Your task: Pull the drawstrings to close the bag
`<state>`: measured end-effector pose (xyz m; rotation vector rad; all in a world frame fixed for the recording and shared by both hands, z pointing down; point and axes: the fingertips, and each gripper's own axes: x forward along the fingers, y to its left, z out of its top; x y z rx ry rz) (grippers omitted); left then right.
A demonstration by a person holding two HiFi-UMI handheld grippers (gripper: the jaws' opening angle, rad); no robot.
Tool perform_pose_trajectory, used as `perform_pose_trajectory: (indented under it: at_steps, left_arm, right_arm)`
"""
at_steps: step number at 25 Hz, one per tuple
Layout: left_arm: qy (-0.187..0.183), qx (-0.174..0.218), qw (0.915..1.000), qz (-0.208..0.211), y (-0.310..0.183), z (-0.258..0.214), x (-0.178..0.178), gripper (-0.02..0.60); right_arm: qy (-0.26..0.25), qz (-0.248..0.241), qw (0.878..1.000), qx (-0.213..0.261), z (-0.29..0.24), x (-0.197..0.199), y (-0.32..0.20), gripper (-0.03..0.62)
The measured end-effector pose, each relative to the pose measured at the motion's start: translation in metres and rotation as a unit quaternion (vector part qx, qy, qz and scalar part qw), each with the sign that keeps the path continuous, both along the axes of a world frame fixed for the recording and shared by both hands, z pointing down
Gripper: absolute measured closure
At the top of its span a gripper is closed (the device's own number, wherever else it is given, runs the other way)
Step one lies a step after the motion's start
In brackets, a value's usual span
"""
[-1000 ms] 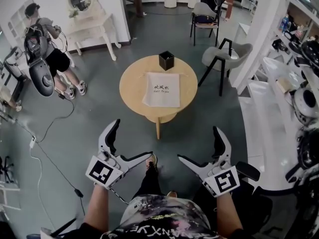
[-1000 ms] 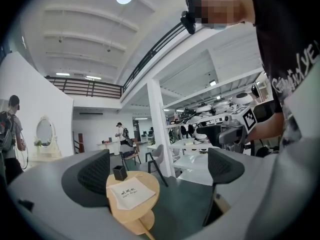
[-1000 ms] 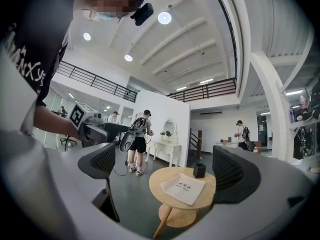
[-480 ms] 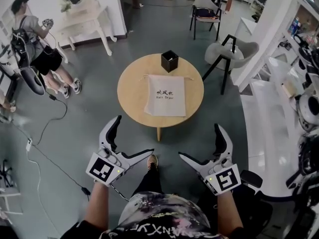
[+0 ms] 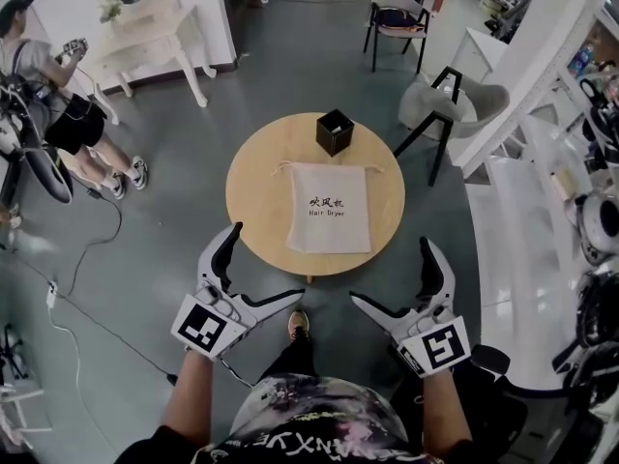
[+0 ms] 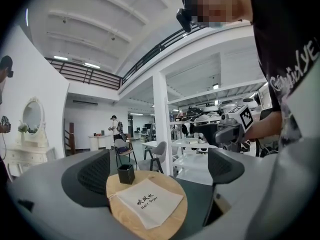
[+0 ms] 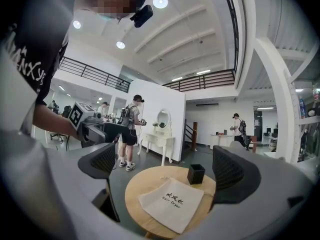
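Bag (image 7: 171, 204) flat on round table (image 7: 144, 182), beyond wide-apart fingers (image 7: 234, 175)

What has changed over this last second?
The person has stepped toward the table, so it and the bag sit nearer both grippers in the head view. Nothing was taken hold of or let go. Unchanged: the left gripper and right gripper are held out in front, jaws apart and empty; the bag lies flat, with the box at its far end.

round wooden table (image 5: 253, 196), drawstring bag (image 5: 330, 207), black box (image 5: 335, 131)
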<state>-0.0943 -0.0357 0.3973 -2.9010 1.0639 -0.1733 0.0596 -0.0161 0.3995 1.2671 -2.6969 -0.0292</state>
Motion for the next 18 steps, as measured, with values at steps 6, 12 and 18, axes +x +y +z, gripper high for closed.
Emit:
perform_pose_trajectory:
  at_steps: [6,12,18]
  left_arm:
    - [0.007,-0.008,0.9999,0.012,-0.05,0.001,-0.019,-0.005]
    - [0.013,-0.009,0.9995,0.026,-0.09,0.0,-0.032,-0.005]
    - [0.015,-0.006,0.9995,0.028,-0.114,-0.001,-0.038,-0.005]
  right_arm:
    - [0.003,0.011,1.0,-0.003,-0.001,-0.02,-0.047,0.009]
    - [0.009,0.024,1.0,-0.007,-0.002,-0.034,-0.084,0.008]
    - [0.012,0.028,0.999,-0.009,-0.001,-0.042,-0.106,0.008]
